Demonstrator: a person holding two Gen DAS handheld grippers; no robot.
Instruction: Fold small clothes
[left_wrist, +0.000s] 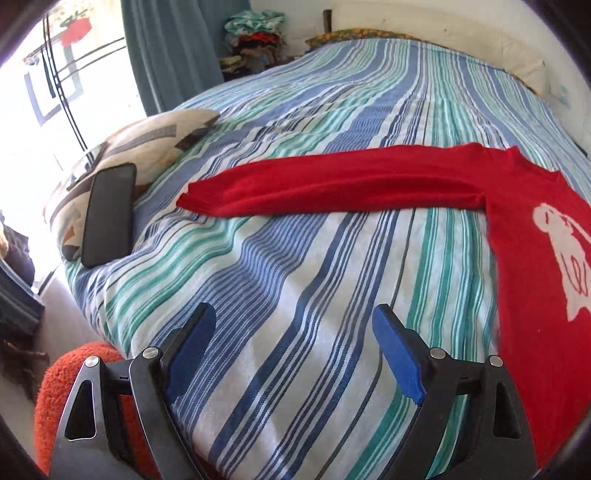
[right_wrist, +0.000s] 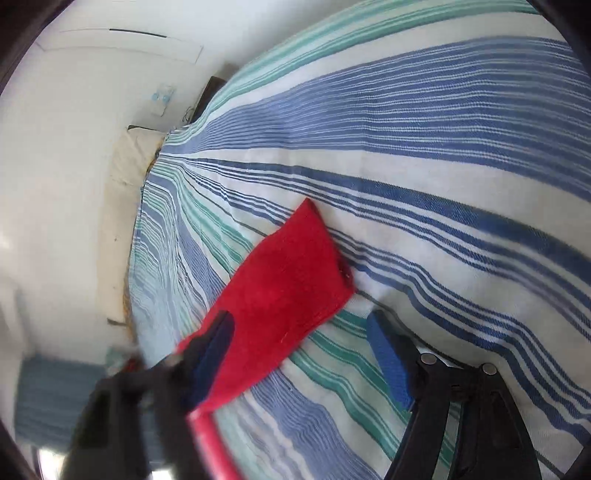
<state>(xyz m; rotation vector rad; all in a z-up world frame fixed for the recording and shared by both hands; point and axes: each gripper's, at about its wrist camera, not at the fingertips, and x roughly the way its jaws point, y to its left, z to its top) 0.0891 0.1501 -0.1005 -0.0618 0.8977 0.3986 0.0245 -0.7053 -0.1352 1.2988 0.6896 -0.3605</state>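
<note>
A red sweater (left_wrist: 524, 236) with a white figure on its front lies flat on the striped bedspread (left_wrist: 295, 280), one sleeve (left_wrist: 332, 184) stretched toward a black phone (left_wrist: 107, 214) resting against a pillow (left_wrist: 147, 140). The left gripper (left_wrist: 295, 325) hovers released above bare bedspread. The right gripper (right_wrist: 299, 332) is released too, grasping nothing, its fingers straddling the other sleeve's cuff (right_wrist: 288, 273).

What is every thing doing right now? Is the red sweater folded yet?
Red sweater: unfolded, flat on the bed, sleeve stretched out.
Left gripper: open, empty, above the bedspread.
Right gripper: open, over the sleeve end.
Phone: lying on the pillow.
Bedspread: spread flat.
</note>
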